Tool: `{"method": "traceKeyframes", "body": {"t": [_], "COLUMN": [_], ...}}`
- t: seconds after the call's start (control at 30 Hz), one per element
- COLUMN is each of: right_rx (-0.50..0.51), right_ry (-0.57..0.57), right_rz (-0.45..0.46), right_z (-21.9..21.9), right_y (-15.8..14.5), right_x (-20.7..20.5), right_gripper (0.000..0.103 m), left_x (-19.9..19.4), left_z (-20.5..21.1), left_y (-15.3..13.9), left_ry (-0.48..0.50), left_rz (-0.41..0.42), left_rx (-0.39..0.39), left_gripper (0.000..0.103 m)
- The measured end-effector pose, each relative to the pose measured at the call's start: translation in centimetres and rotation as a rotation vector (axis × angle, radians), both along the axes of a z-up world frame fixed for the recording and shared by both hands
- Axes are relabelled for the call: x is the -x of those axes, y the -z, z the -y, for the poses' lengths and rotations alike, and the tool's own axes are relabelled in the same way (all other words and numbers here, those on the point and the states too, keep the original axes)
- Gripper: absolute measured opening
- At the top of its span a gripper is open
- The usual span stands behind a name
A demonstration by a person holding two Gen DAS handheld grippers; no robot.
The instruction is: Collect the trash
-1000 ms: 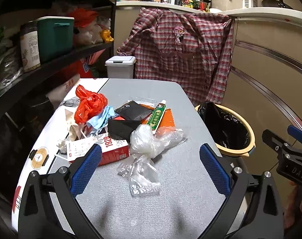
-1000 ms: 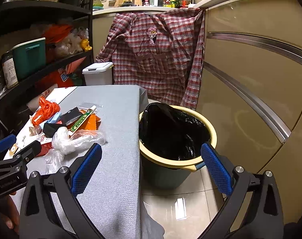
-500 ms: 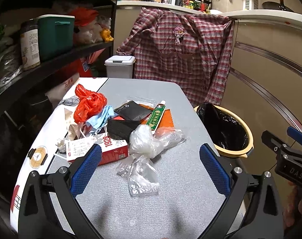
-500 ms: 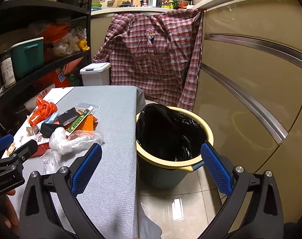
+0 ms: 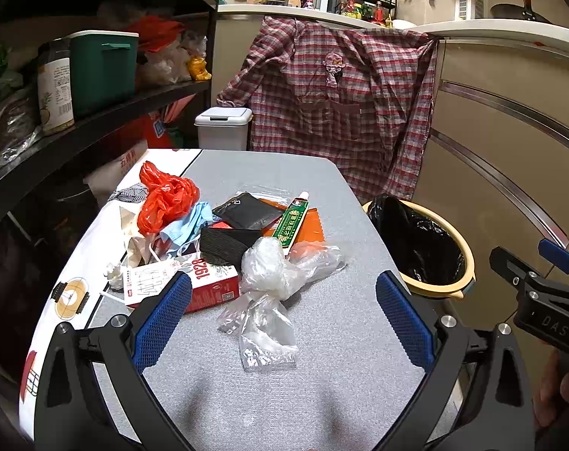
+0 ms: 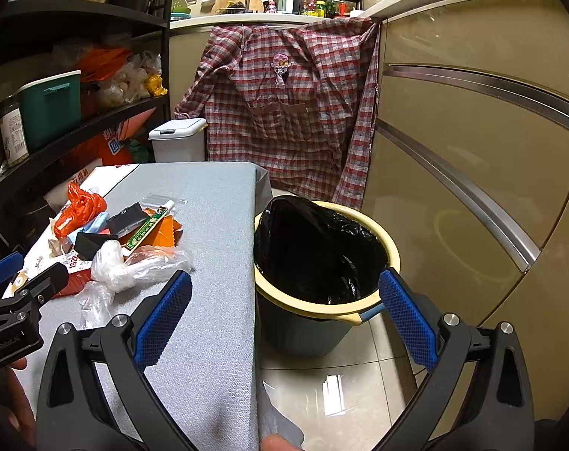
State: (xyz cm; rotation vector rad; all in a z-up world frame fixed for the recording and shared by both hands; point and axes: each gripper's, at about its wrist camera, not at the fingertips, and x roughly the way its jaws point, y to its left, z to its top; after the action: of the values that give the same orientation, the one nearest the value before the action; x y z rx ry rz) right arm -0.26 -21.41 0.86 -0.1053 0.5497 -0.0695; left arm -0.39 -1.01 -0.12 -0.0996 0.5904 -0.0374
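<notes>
Trash lies in a heap on the grey table: a crumpled clear plastic bag, a red and white carton, black pouches, a green tube, a blue mask and an orange bag. My left gripper hovers open just short of the clear bag, holding nothing. A yellow bin with a black liner stands on the floor to the right of the table. My right gripper is open and empty over the table edge, near the bin's rim.
A dark shelf unit with a green box and jars runs along the left. A plaid shirt hangs over the counter behind the table. A small white lidded bin stands at the far end. Beige cabinet fronts line the right.
Both grippers have drifted slightly; the right one moved a little toward the table, so the bin sits further right in its view. Nothing was picked up.
</notes>
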Motion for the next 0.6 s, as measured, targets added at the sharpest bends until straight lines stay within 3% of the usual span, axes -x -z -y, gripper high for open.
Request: {"method": "traceKeyframes", "body": {"t": [0.6], "right_rx": [0.006], "right_ry": [0.012], "right_rz": [0.006], "right_z": [-0.13], "right_y": [0.02], "right_x": [0.16], "right_gripper": [0.098], "left_x": [0.04], "left_z": [0.35], "left_y": [-0.15], "left_ry": [0.007], "left_rz": [0.002], "left_rx": [-0.001], "left_gripper": [0.095]}}
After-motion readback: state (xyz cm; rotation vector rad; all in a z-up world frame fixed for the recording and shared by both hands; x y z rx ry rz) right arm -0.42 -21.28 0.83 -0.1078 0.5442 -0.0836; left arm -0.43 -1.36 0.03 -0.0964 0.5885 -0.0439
